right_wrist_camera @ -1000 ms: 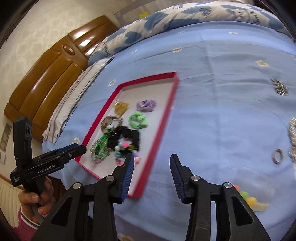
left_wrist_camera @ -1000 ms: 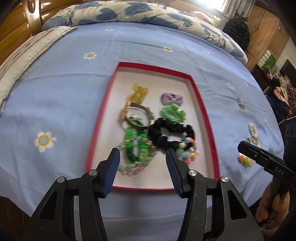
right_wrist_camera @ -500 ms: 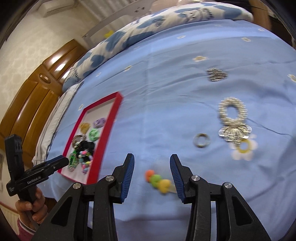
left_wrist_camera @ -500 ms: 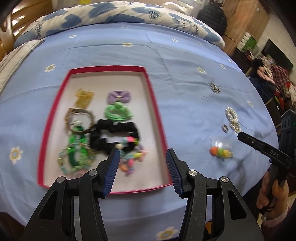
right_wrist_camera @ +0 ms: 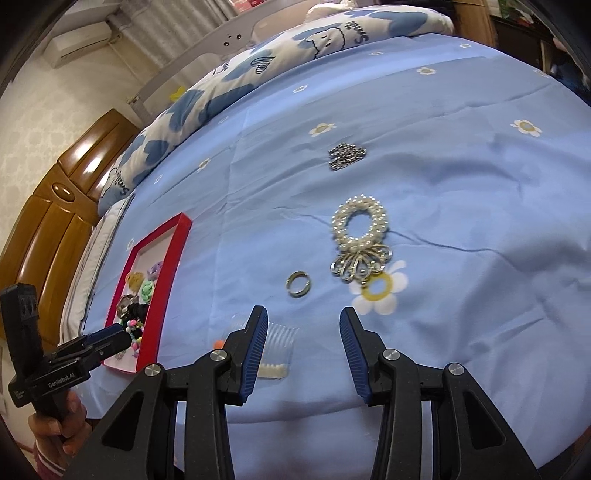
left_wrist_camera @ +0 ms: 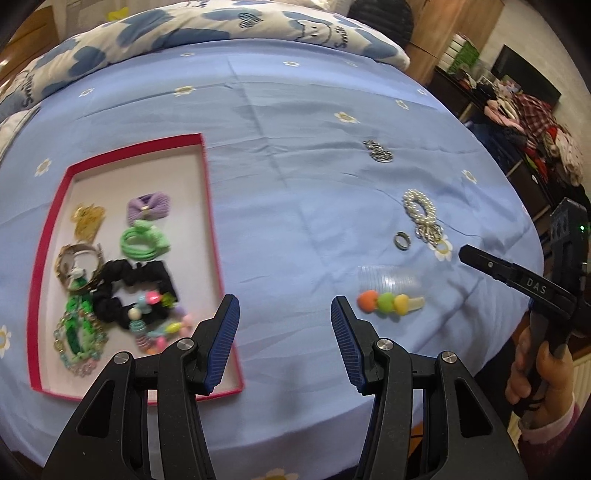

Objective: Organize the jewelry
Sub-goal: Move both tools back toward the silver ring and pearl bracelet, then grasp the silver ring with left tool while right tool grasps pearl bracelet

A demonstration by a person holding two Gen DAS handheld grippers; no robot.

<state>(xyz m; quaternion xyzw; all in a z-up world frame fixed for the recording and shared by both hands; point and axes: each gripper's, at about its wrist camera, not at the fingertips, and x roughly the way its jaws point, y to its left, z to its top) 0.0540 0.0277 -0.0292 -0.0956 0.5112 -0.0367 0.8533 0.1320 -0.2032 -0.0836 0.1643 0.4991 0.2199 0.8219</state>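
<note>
A red-rimmed tray [left_wrist_camera: 213,206] on the blue bedspread holds a black scrunchie [left_wrist_camera: 125,284], green hair ties, a purple bow and bead bracelets. Loose on the spread lie a clear hair comb with coloured beads [left_wrist_camera: 388,301], a small ring [left_wrist_camera: 402,242], a pearl bracelet [left_wrist_camera: 421,208] and a silver chain [left_wrist_camera: 378,151]. My left gripper [left_wrist_camera: 284,332] is open and empty, between the tray and the comb. My right gripper [right_wrist_camera: 303,343] is open and empty, just short of the ring [right_wrist_camera: 297,283] and pearl bracelet [right_wrist_camera: 360,221]; the comb [right_wrist_camera: 277,343] lies by its left finger.
A blue-and-white patterned duvet [left_wrist_camera: 207,29] lies rolled along the far side of the bed. A wooden headboard [right_wrist_camera: 55,206] stands at the left. The bed's front edge runs just under both grippers. Piled clothes [left_wrist_camera: 535,125] sit at the far right.
Both grippers have swung right, away from the tray and over the loose jewelry on the bedspread. Both have stayed open and empty.
</note>
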